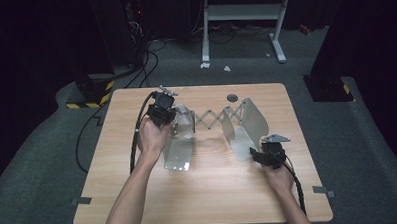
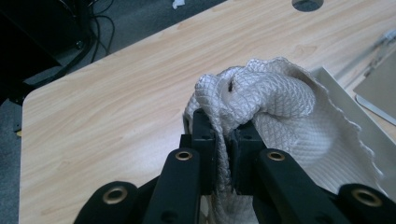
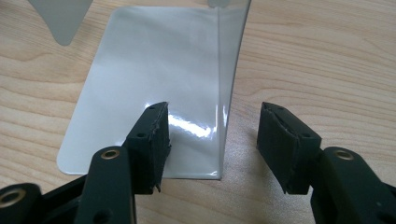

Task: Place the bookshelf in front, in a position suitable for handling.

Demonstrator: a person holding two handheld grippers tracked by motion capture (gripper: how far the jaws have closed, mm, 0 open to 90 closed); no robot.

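Observation:
A metal folding rack lies across the table's middle: a left L-shaped plate (image 1: 179, 153), a scissor link (image 1: 210, 116) and a right L-shaped plate (image 1: 247, 123). My left gripper (image 1: 162, 113) is held over the left plate, shut on a bunched white cloth (image 1: 184, 120). In the left gripper view the cloth (image 2: 275, 107) bulges out past the pinching jaws of the left gripper (image 2: 226, 133). At the right plate's near corner my right gripper (image 1: 258, 155) is open. In the right gripper view the plate's upright wall (image 3: 231, 70) stands between the jaws of the right gripper (image 3: 212, 135), touching neither pad, with its flat base (image 3: 149, 70) beyond.
The wooden table (image 1: 214, 191) has a round cable hole (image 1: 232, 97) near its far edge. Tape tabs (image 1: 82, 200) stick out at the near corners. Behind the table, a white frame stand (image 1: 243, 13) and black cables (image 1: 135, 69) sit on the grey floor.

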